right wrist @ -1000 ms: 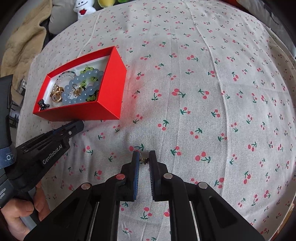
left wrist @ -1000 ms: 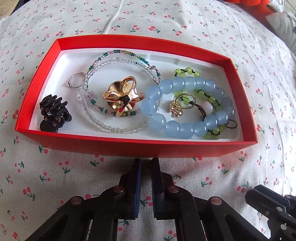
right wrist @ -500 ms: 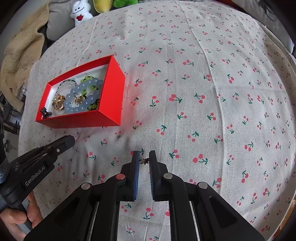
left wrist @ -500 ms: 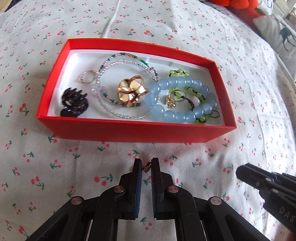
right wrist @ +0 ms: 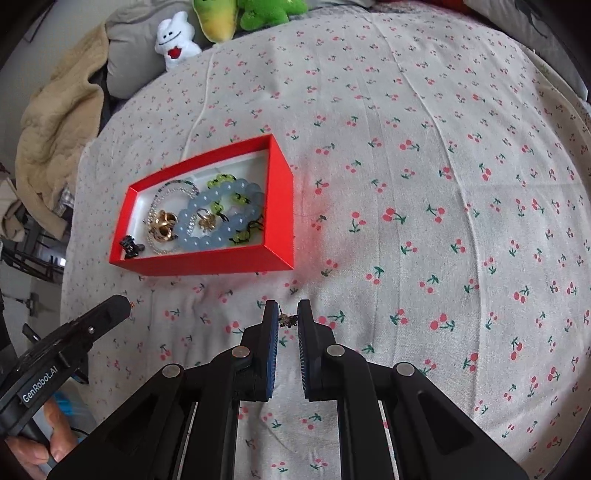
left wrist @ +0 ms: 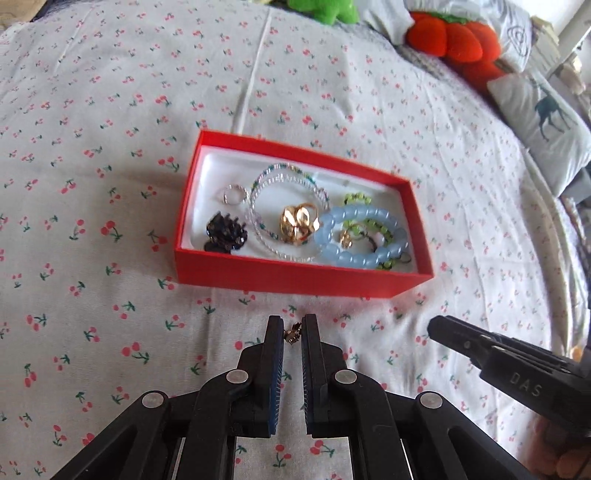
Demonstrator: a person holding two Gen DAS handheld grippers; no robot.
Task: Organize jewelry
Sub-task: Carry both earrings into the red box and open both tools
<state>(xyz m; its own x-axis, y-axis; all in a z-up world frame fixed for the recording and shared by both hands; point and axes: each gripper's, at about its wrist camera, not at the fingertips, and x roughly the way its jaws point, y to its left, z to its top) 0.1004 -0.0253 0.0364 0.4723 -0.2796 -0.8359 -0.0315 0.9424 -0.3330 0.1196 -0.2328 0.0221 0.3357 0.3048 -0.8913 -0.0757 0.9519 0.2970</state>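
A red box (left wrist: 295, 275) (right wrist: 207, 262) lies on the cherry-print bedsheet. It holds a blue bead bracelet (left wrist: 364, 236), a clear bead necklace (left wrist: 284, 192), a gold ring (left wrist: 299, 223), a black hair claw (left wrist: 223, 232) and green beads (left wrist: 356, 199). My left gripper (left wrist: 292, 330) is shut on a small gold earring piece (left wrist: 293, 329), held above the sheet in front of the box. My right gripper (right wrist: 287, 317) is shut on a small dark earring piece (right wrist: 289, 320), to the right of and in front of the box.
Plush toys sit at the far edge of the bed: a white one (right wrist: 175, 40), green ones (right wrist: 271, 11) and a red-orange one (left wrist: 450, 40). A deer-print pillow (left wrist: 546, 122) lies at the right. A beige blanket (right wrist: 59, 114) hangs at the left.
Both grippers have drawn back and risen from the box, so it looks smaller and farther. Each still holds its small earring piece.
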